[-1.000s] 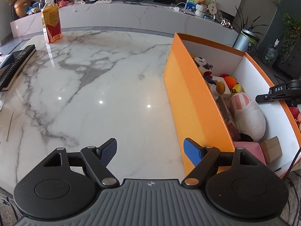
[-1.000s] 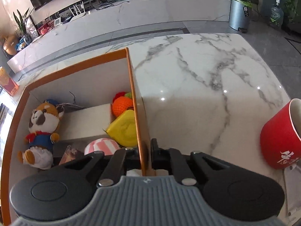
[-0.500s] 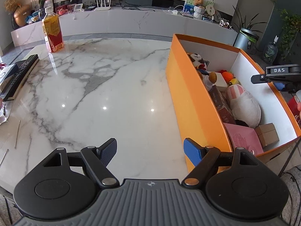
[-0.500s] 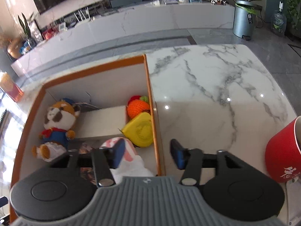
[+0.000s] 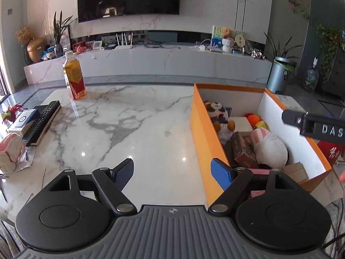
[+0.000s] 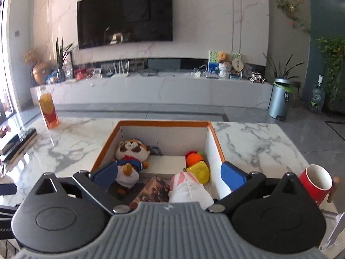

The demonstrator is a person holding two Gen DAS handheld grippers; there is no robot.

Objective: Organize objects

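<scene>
My right gripper (image 6: 169,173) opening wide, empty, above the orange box (image 6: 163,123); I'd clear its rim before reaching for the red mug (image 6: 313,184) beside it.

A big TV (image 6: 125,16) hangs at 12 o'clock. A bin (image 6: 280,98) stands at 2 o'clock by a plant (image 6: 282,69).

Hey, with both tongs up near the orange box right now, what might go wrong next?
The opening right tongs hang empty over the orange cardboard box; dipping could snag the raccoon plush toy. The red paper cup stands close beside them and could get tipped over.
</scene>
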